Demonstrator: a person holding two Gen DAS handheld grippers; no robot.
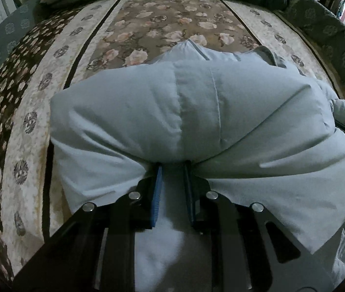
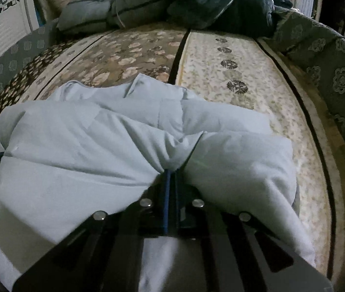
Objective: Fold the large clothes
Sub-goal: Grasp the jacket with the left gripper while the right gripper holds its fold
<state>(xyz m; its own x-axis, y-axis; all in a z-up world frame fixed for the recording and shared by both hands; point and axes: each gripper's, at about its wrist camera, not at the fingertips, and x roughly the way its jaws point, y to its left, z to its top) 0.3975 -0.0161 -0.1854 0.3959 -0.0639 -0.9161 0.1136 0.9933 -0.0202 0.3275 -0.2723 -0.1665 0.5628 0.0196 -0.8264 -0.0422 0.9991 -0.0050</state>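
Mid-fold, by the look of it. Pale blue garment [image 1: 196, 112] lies bunched on the bed [image 1: 162, 24], centre of both frames, collar end toward top of frame. Left claw [image 1: 172, 170] pinching a fold of it w/ a thick wad between the pads; right claw [image 2: 171, 174] pressed nearly together on another fold, lower centre of right view. Near edge looks gathered and doubled over, so approx one fold under way; not flat, rest of folds left, can't tell how many layers. Around: grey and dark pillows/duvet [image 2: 148, 7] piled at top of frame, well apart from garment. Nothing blocking fwd; patterned bedspread past the collar is free.
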